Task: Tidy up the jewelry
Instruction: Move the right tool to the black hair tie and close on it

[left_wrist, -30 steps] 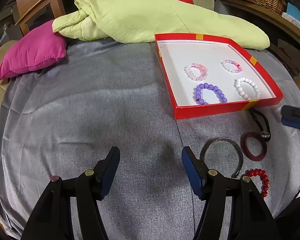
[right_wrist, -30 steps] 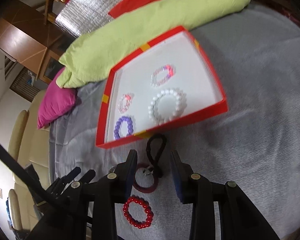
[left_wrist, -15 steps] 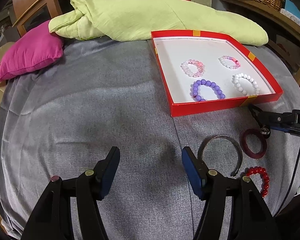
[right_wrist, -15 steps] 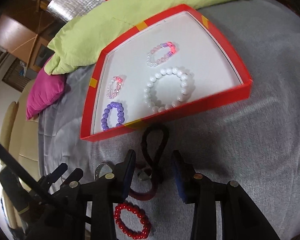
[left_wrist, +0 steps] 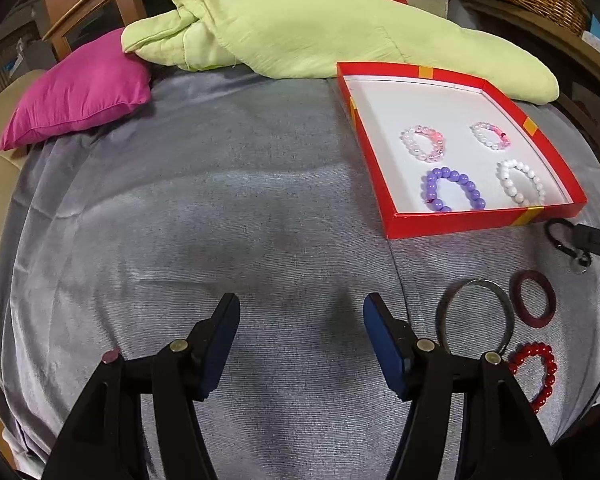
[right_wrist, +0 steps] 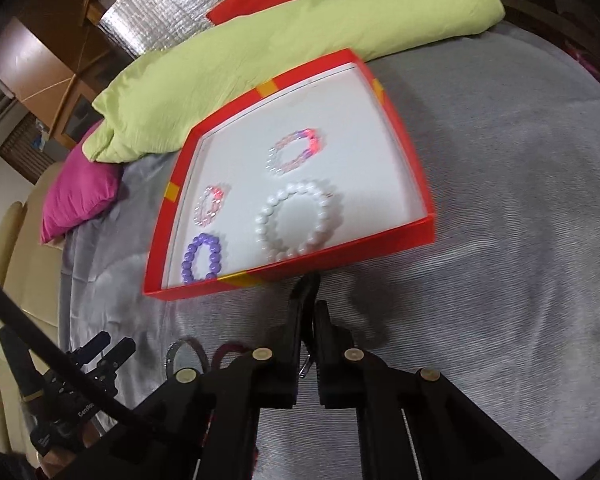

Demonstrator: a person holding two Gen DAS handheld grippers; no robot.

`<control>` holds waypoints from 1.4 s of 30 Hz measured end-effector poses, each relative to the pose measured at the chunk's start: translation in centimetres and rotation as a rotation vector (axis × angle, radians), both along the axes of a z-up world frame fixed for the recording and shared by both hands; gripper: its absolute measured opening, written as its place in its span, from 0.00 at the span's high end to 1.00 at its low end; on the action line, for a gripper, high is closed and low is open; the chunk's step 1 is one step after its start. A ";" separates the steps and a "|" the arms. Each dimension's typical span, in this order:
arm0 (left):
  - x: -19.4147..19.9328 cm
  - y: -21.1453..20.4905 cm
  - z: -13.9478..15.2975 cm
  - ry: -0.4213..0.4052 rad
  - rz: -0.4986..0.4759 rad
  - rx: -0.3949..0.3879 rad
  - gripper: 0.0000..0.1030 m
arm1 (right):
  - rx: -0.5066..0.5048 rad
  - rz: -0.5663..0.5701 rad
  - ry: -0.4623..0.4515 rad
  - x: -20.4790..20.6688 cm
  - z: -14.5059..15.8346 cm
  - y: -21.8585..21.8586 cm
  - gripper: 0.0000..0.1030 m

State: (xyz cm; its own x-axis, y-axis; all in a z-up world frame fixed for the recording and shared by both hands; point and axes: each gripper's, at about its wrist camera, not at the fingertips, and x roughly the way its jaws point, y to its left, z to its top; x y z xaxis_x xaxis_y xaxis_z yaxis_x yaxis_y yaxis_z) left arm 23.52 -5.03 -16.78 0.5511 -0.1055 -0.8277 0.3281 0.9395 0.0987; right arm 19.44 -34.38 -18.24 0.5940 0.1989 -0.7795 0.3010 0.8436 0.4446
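Grey cloth [left_wrist: 228, 208] covers the whole work surface, with a green quilt [left_wrist: 320, 28] and a pink cushion [left_wrist: 80, 92] at its far edge. On the right stands a red tray [left_wrist: 452, 226] with a white floor, and four bead bracelets already lie in it: a purple one [left_wrist: 452, 190] and a white one [left_wrist: 520, 182] near its front wall, two pinkish ones [left_wrist: 423, 141] farther back.

Four pieces remain outside, on the cloth just in front of the tray: a black cord [left_wrist: 560, 236] with a small ring on it, a dark red bangle [left_wrist: 533, 298], a metal bangle [left_wrist: 476, 318] and a red bead bracelet [left_wrist: 538, 374].

The right gripper [right_wrist: 309, 320] has its fingers pressed nearly together on the black cord, whose loop sticks out beyond the tips toward the tray's near wall. The left gripper [left_wrist: 302, 332] hangs over bare cloth with fingers spread wide, holding nothing.

By my count the job is about half done: the cord looks next to go into the tray, then the two bangles and the red beads.
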 end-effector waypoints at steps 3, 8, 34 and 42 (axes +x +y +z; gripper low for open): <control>0.0 -0.2 -0.1 0.000 -0.006 0.002 0.37 | 0.008 -0.018 0.003 -0.3 0.0 -1.0 0.93; 0.1 -0.7 -0.2 0.002 -0.012 0.008 0.37 | 0.016 -0.038 0.010 -0.7 -0.1 -2.5 0.93; 2.9 8.0 2.0 -0.064 0.192 -0.007 0.37 | 0.115 -0.071 0.064 -2.6 -0.9 -7.4 0.62; 2.7 13.8 1.8 -0.075 0.328 0.013 0.37 | 0.085 -0.095 0.027 -3.6 -0.1 -8.7 0.62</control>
State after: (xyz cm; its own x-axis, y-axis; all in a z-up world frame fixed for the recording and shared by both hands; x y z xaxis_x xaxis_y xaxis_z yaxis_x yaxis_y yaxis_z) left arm 26.20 8.79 -14.97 0.6136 0.0977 -0.7835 -0.0003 0.9923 0.1235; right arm 15.87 -43.09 -18.30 0.5922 0.2084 -0.7784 0.3909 0.7704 0.5037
